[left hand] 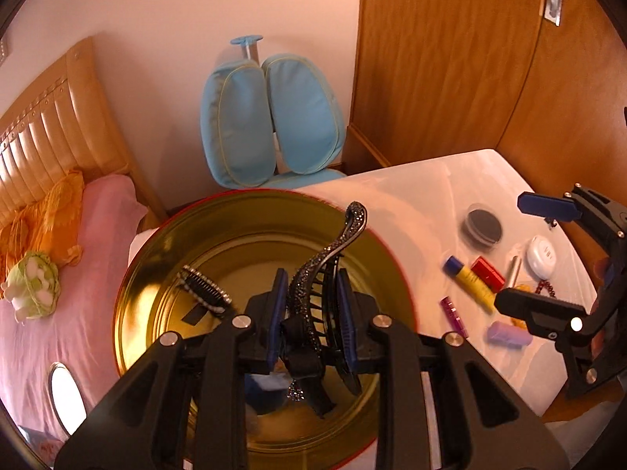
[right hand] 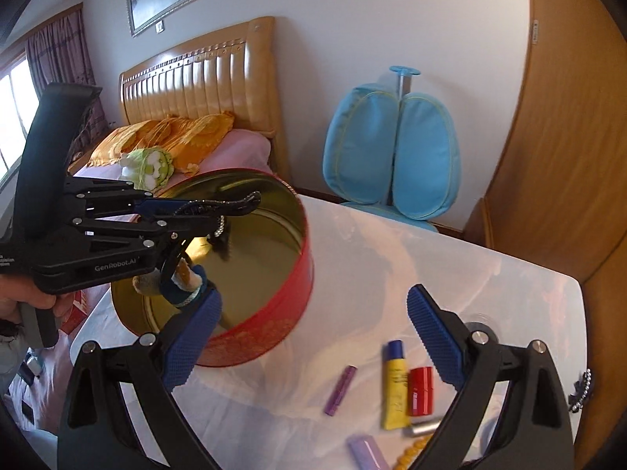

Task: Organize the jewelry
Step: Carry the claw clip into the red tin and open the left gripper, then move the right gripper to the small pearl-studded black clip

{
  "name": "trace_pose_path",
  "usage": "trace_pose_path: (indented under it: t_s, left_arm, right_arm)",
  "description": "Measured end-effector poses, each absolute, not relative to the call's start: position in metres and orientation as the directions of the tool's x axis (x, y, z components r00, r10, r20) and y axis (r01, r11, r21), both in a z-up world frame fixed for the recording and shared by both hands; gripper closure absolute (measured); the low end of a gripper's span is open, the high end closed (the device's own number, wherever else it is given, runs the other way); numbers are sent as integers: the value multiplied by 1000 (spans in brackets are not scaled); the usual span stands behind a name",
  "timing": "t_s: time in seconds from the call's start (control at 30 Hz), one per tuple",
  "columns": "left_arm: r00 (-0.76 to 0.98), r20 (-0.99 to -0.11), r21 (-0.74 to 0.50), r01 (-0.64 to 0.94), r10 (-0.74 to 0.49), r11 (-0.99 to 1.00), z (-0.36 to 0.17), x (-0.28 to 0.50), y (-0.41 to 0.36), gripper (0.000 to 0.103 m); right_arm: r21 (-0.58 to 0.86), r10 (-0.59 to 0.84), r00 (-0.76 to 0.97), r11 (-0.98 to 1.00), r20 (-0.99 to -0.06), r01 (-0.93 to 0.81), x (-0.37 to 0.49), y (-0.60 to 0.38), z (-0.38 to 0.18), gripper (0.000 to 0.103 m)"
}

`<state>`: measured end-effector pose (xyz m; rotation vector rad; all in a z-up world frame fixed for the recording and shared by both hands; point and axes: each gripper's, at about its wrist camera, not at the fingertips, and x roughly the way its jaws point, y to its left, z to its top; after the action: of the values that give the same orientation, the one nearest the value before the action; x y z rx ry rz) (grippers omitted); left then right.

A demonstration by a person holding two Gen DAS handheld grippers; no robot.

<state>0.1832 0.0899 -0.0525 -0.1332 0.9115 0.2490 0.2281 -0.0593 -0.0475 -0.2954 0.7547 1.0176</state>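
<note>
A round tin (left hand: 133, 274) (right hand: 274, 329), red outside and gold inside, stands at the white table's left end. My left gripper (left hand: 311, 278) (right hand: 176, 211) hangs over it, shut on a black rhinestone hair clip (left hand: 333, 250) (right hand: 235, 201) whose curved tip sticks out past the pads. A black comb clip with pearls (left hand: 205, 288) lies inside the tin. My right gripper (right hand: 313, 301) (left hand: 525, 254) stands open with nothing between its fingers, above the table just right of the tin. A small plush figure (right hand: 184, 278) shows below the left gripper at the tin's near side.
On the white table (right hand: 392, 266) lie a yellow tube (right hand: 395, 384), a red lipstick (right hand: 421, 389), a purple stick (right hand: 340, 390), a lilac cylinder (right hand: 366, 452), yellow beads (right hand: 411, 450), a black disc (left hand: 482, 229) and a white compact (left hand: 542, 256). A blue chair (right hand: 392, 152), a bed and a wooden wardrobe stand behind.
</note>
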Motion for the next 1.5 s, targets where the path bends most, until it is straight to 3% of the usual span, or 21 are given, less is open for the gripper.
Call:
trace_pose_path:
  t_s: [0.47, 0.53, 0.57, 0.73, 0.9, 1.0, 1.17, 1.5]
  left_arm:
    - [461, -886, -72, -229, 43, 971, -127, 218, 156, 77]
    - [460, -887, -67, -228, 47, 971, -128, 217, 156, 67]
    - [461, -885, -59, -235, 57, 970, -126, 217, 156, 58]
    - [487, -869, -52, -261, 86, 964, -114, 214, 147, 55]
    - [570, -816, -51, -235, 95, 971, -87, 206, 117, 23]
    - [622, -779, -54, -203, 86, 978, -71, 209, 88, 14]
    - [677, -735, -51, -122, 45, 991, -54, 229, 37, 8]
    - [685, -728, -2, 24, -18, 1000, -53, 282, -85, 8]
  right_arm:
    - [91, 553, 273, 543, -787, -835, 218, 14, -81, 7]
    - [98, 547, 278, 559, -790, -823, 220, 12, -82, 7]
    - [103, 546, 279, 566, -790, -818, 222, 11, -82, 7]
    - [124, 559, 293, 591, -776, -797, 223, -9, -78, 7]
    - [140, 559, 304, 615, -771, -776, 228, -42, -77, 6]
    - [147, 551, 318, 641, -771, -754, 235, -69, -77, 6]
    - [150, 536, 364, 693, -762, -706, 248, -128, -74, 6]
    - [126, 459, 463, 799, -758, -588, 284, -254, -81, 6]
